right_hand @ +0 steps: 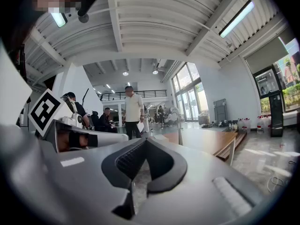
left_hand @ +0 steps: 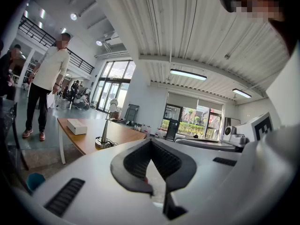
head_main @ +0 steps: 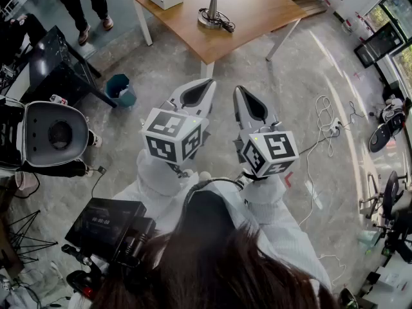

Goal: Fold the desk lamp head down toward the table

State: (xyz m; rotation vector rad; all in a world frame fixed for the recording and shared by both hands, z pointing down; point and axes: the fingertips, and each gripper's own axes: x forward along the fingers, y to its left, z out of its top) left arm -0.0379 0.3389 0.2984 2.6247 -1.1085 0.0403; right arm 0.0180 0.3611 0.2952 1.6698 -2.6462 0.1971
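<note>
Jaws are being held pressed together, empty, on the left gripper (head_main: 210, 81) and right gripper (head_main: 237, 88). Well ahead of them, the wooden table (head_main: 257, 18) is being shown bearing the upright desk lamp (head_main: 212, 8).

A polished grey floor (head_main: 270, 102) is seen under a wooden bench (head_main: 257, 18). A teal bin (head_main: 121, 89) is placed nearby. Tall windows (left_hand: 115, 83) and ceiling strip lights (left_hand: 187, 75) are shown.

The right gripper (right_hand: 146, 140) has its jaws closed, with nothing between them. Beyond it, the desk lamp (right_hand: 178, 125) stands near the left edge of the wooden table (right_hand: 211, 142). A person (right_hand: 133, 109) stands behind.
</note>
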